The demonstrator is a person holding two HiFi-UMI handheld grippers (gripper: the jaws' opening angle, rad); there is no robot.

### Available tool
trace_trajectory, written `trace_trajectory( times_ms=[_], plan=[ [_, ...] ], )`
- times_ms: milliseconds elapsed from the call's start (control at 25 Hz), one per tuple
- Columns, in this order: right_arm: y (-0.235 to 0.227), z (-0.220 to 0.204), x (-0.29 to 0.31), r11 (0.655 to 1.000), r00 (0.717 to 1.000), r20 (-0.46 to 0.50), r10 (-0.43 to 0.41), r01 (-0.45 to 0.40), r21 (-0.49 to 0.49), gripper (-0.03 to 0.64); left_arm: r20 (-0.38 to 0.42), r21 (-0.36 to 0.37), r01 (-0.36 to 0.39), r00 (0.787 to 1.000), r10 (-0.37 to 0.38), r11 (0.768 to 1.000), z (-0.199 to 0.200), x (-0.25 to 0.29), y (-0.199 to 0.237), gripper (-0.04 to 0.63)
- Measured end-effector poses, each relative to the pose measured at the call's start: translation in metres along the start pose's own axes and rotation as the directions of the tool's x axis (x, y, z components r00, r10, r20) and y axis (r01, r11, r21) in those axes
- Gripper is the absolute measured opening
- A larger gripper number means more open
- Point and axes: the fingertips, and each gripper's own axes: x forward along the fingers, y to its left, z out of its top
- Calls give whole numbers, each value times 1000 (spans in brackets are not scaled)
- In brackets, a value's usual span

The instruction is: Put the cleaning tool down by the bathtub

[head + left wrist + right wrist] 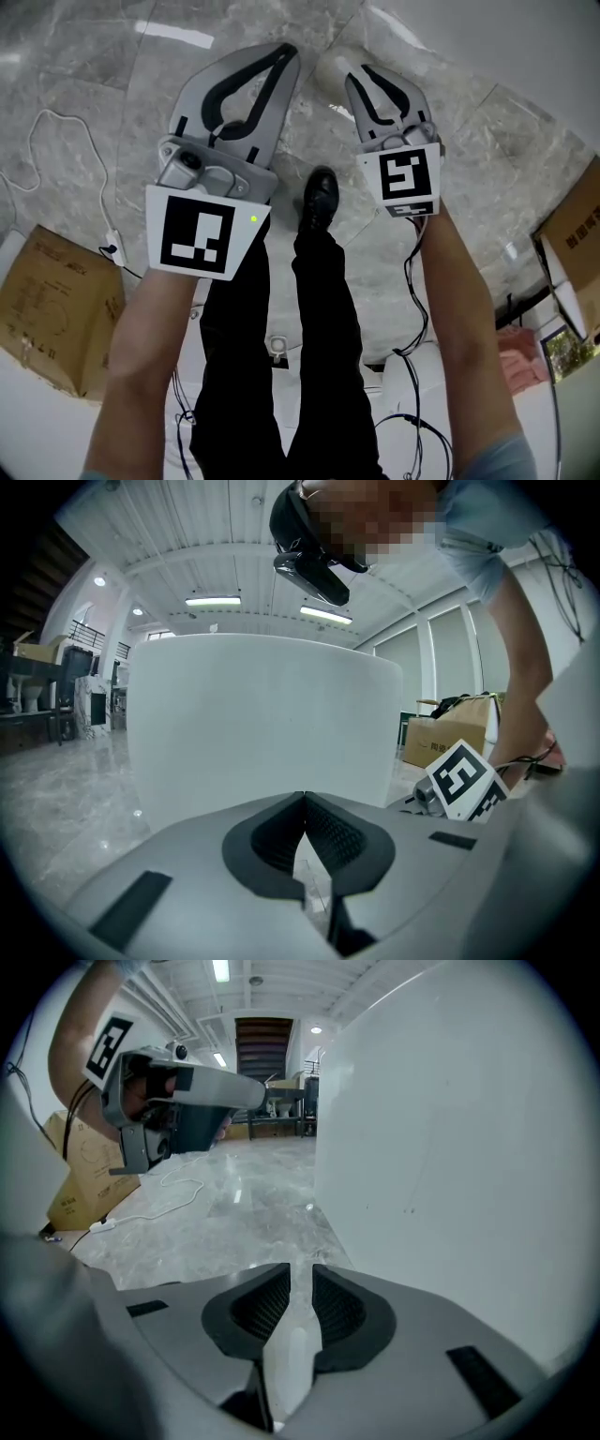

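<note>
A person in black trousers and a black shoe (321, 197) stands on a grey marble floor (94, 75) and leans forward, holding a two-jaw gripper in each hand out ahead. The left gripper (284, 51) has its jaws pressed together tip to tip with nothing between them; its own view (305, 803) faces the smooth white outer wall of the bathtub (262, 724) from close by. The right gripper (359, 75) is beside it, near the same tub, whose wall (450, 1129) fills the right half of the right gripper view. That gripper's jaws (302, 1274) are slightly apart, with a narrow slit of floor visible between the ribbed pads. The white cleaning tool (289, 1358) shows as a pale rounded shaft lower in the opening, behind the pads, and neither pad can be seen pressing on it. In the head view, the tool's white end (330, 73) shows at floor level just beside the right gripper's tips, near the foot of the tub. The rest of the tool is hidden beneath the gripper. To the person's left, a cardboard box (56, 309) stands on the floor, and a thin white cable (47, 141) loops across the marble. A second box (450, 738) stands beyond the tub in the left gripper view.
</note>
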Motion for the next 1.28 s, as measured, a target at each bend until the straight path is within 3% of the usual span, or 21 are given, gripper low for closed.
trace_trajectory(
  times_ms=[200,560,840,1120,1280],
  plan=[
    [-9,60,-24,999,989,143,-40,40,0,76,33,-3,-10,999,10,1000,33,-2,2,15],
    [-30,179,-94,989,917,373,-142,112,99,15,118,11,-38,992,37,999,117,-13,8,15],
    [-42,281,-172,978,856,475,-204,152,146,14,197,6,-86,977,83,996,221,-40,16,15],
    [-55,389,-260,968,782,571,-250,196,155,14,265,80,-133,958,108,988,339,-77,18,15],
    [-59,452,-319,965,733,628,-261,224,139,14,327,108,-170,936,127,979,418,-107,19,15]
  ],
)
